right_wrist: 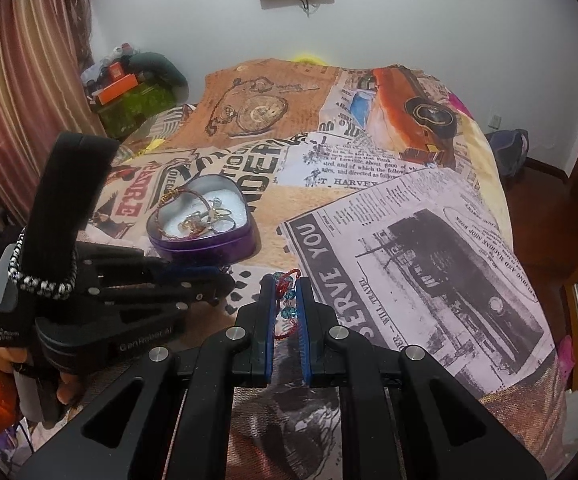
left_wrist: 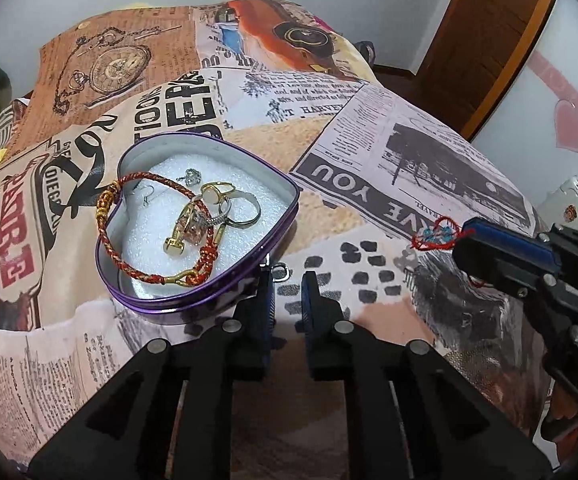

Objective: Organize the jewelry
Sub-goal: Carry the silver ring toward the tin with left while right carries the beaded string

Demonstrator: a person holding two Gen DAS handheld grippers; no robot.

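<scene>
My right gripper (right_wrist: 285, 292) clamps the red beaded bracelet (right_wrist: 287, 300) over the bedspread (right_wrist: 409, 240) | my left gripper (left_wrist: 287, 280) narrow, empty, beside the heart tin (left_wrist: 209, 296) of jewelry, mid-bed.

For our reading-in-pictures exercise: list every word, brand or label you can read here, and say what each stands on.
"SERVE YOU": headline on the newspaper-print bedspread.
"T HARVEY": same bedspread, by the purple heart-shaped tin.
"GenRobot.AI": body of the black left gripper.
Bedspread small print and the gripper's small white label: too blurred.
</scene>
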